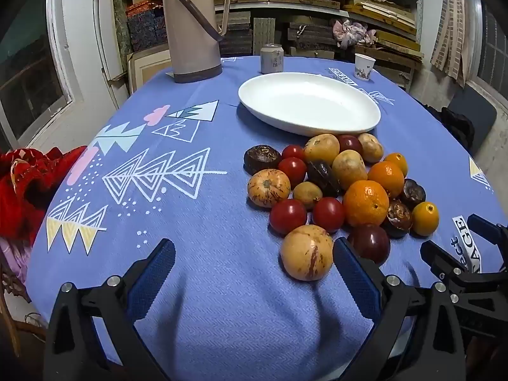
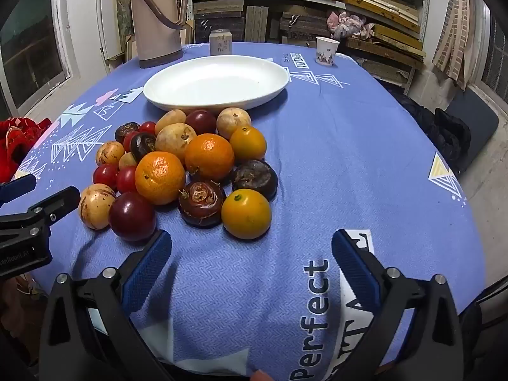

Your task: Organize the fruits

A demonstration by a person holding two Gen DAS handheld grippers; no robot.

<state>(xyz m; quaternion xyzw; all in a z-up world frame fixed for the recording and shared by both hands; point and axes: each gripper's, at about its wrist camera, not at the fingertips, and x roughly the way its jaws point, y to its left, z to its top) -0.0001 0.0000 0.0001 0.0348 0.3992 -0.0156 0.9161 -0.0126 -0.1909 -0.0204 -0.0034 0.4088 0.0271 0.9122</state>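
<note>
A pile of mixed fruit [image 1: 336,184] lies on the blue tablecloth: oranges [image 2: 160,177], red tomatoes, dark plums, brown water chestnuts and pale striped melons [image 1: 306,252]. An empty white oval plate [image 1: 309,108] sits just behind the pile; it also shows in the right wrist view [image 2: 216,82]. My left gripper [image 1: 254,257] is open and empty, low over the cloth, with the nearest striped melon just inside its right finger. My right gripper [image 2: 252,247] is open and empty, just in front of a small yellow-orange citrus [image 2: 246,214].
A beige thermos [image 1: 192,28], a drink can [image 1: 272,58] and a paper cup [image 1: 364,66] stand at the table's far edge. Red cloth [image 1: 22,184] lies off the left edge. Shelves of stacked boards fill the back wall.
</note>
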